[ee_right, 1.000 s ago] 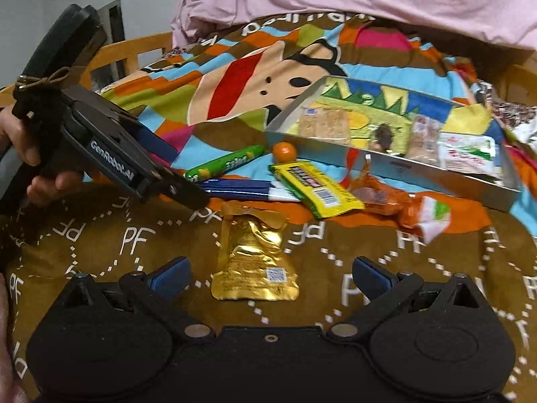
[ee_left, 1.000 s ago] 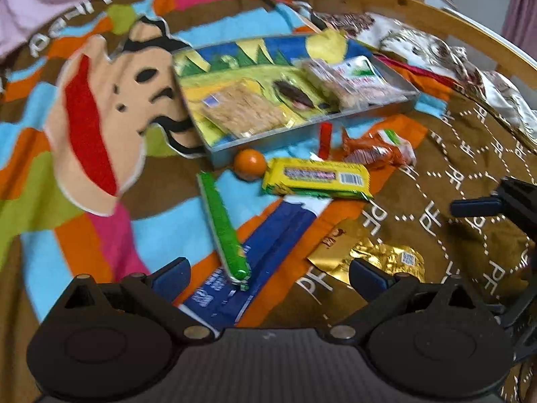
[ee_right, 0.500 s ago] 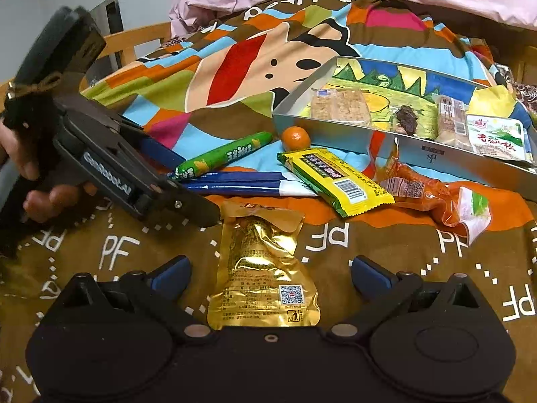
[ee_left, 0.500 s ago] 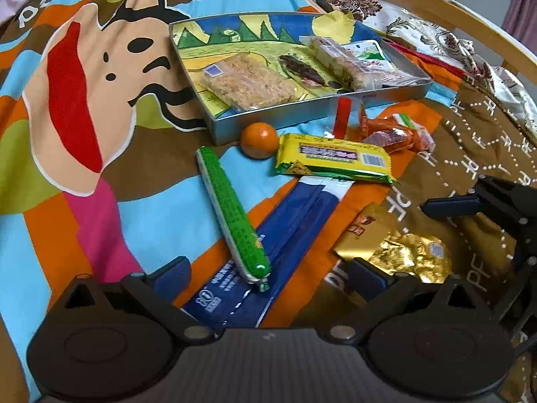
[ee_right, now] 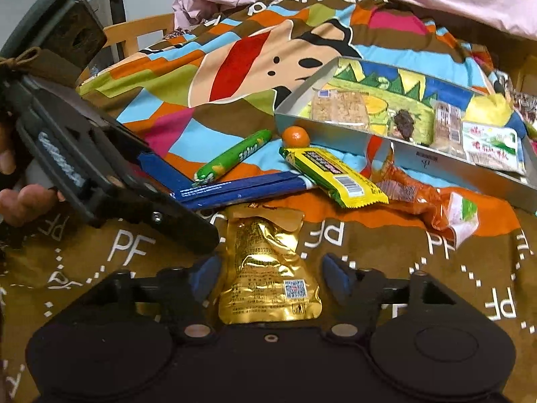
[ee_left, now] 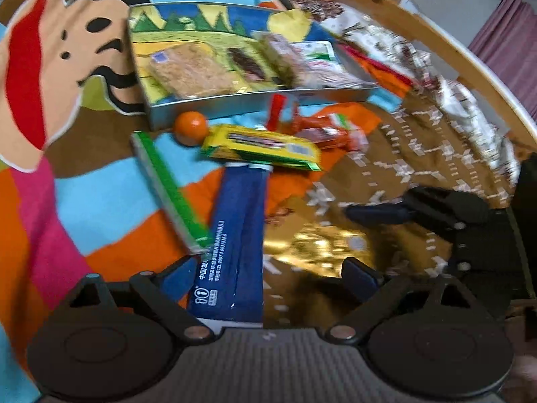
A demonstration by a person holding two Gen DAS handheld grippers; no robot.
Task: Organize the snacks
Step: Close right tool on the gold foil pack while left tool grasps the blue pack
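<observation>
We record one container: a shallow metal tray (ee_right: 433,159) with a printed landscape floor, in the upper right of the right wrist view. In it, left to right, lie a clear-wrapped cracker pack (ee_right: 339,109), a small dark snack (ee_right: 403,123), a narrow clear-wrapped bar (ee_right: 445,127) and a white-and-green packet (ee_right: 490,144). All four lie flat on the tray floor.

The remaining snacks lie outside it on the patterned blanket (ee_right: 241,53). Just below the tray's near wall we find a small orange (ee_right: 295,136), a yellow wrapper bar (ee_right: 332,176), a green stick snack (ee_right: 235,156), a blue flat pack (ee_right: 241,188) and an orange crinkled packet (ee_right: 423,198).

The gold pouch (ee_right: 268,268) sits at lower centre of the right wrist view, between the blue pads of the right tool (ee_right: 268,277). That tool's jaws are closing; the pads stand at the pouch's sides, and a narrow gap shows at the right pad.

The left tool (ee_left: 268,275) is spread wide with its jaws closing slightly; the blue flat pack lies between its fingers, ungripped. The left wrist view is blurred.
</observation>
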